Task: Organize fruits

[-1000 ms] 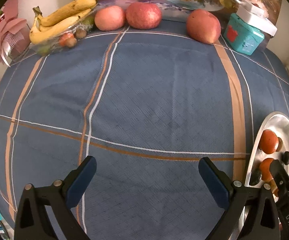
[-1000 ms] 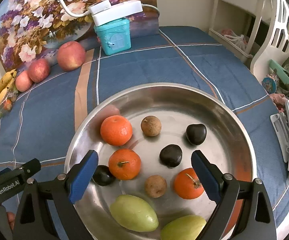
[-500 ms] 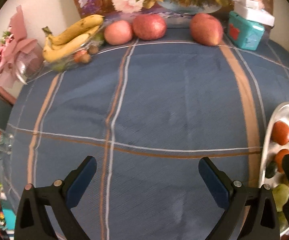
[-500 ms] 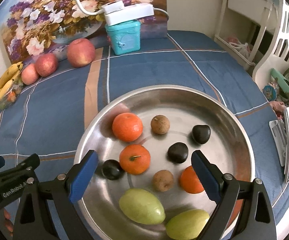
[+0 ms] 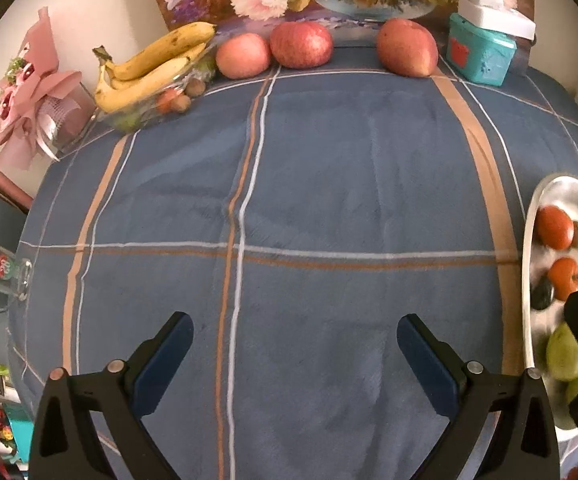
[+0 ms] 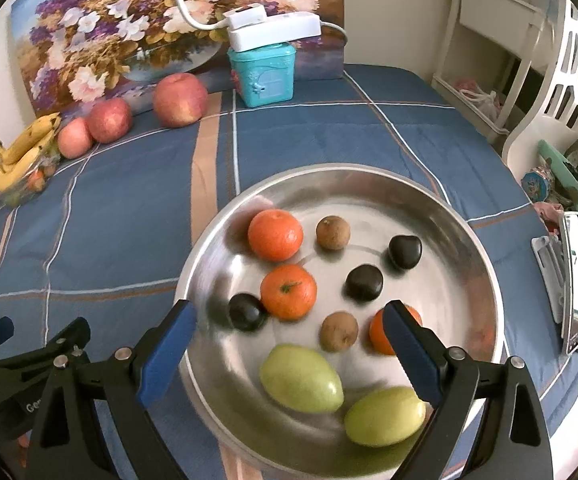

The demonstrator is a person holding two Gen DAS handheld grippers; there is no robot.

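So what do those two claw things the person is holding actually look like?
Both match: each tool, left tool and right tool, is a matte black plastic frame that splits into two angled fingers, each tipped with a flat dark-blue pad and studded with silver screws. White lettering beginning "Ge" marks the left one's body. No cables or sleeves show.

A blue cloth [image 5: 329, 184] with tan and white stripes, orange tangerines [image 6: 275, 234], green mangoes [image 6: 301, 378], yellow bananas [image 5: 153, 66].

Left wrist view faces across tablecloth [image 5: 329, 200], right overlooks steel bowl [image 6: 485, 280] closely, apples [image 5: 301, 44] shared.
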